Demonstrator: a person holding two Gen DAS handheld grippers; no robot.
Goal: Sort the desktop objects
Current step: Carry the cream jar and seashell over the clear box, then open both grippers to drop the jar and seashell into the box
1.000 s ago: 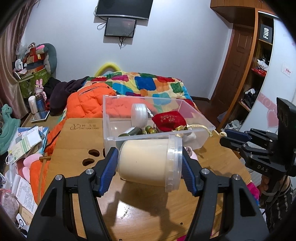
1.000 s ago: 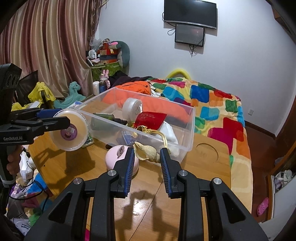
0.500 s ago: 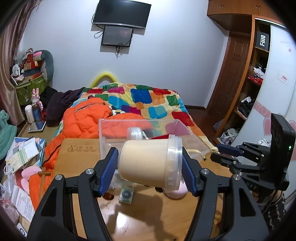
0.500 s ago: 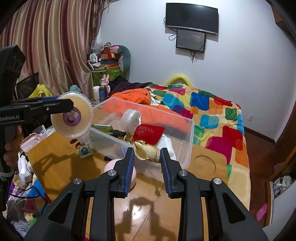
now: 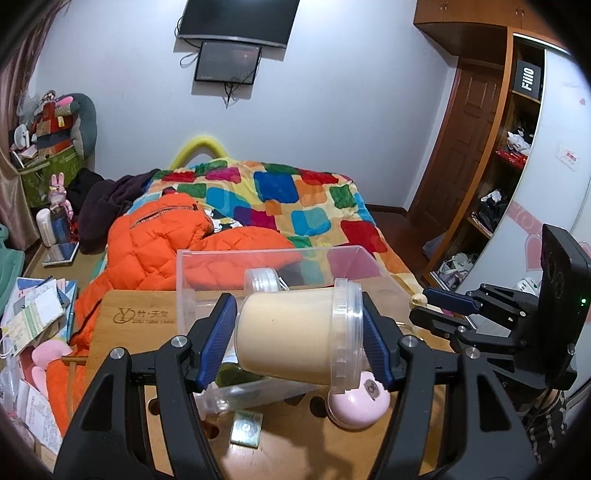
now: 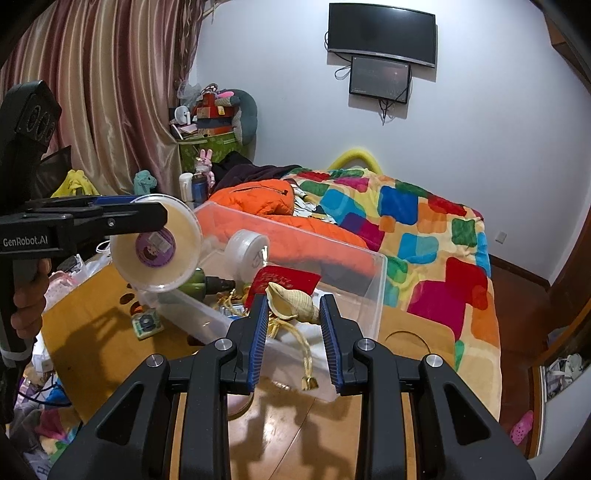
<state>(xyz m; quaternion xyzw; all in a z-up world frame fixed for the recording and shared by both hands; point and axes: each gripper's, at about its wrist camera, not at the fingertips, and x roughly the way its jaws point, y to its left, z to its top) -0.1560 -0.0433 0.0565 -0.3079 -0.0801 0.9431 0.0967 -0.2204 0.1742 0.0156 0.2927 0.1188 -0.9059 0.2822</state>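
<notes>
Your left gripper (image 5: 301,341) is clamped on a cream-filled clear plastic jar (image 5: 295,334), its blue pads pressing the base on one side and the ridged lid on the other, so the jar lies sideways in the air. From the right wrist camera you see the jar's round bottom with a purple sticker, held above the near-left corner of the clear plastic bin (image 6: 369,284).

Your right gripper (image 6: 293,314) has its jaws closed on a tan spiral seashell (image 6: 291,304), carried over the bin's near wall.

Just below the jar in the left view, a pink rounded object (image 5: 360,404) sits on the wooden table (image 5: 295,454), touching or just beside the bin's front wall. Near it, a small square green-edged packet (image 5: 246,428) lies flat on the tabletop outside the bin.

Inside the bin you have a red pouch (image 6: 284,282), a gold tasselled cord (image 6: 299,343) trailing toward the near wall, a dark green bottle (image 6: 207,284) on its side, and a smaller white-lidded jar (image 6: 245,253) tipped over toward the far side.

Beyond the table lie an orange puffer jacket (image 5: 159,240) and a bed with a multicoloured patchwork blanket (image 5: 295,203). On the far wall hang two dark screens (image 5: 236,35).
</notes>
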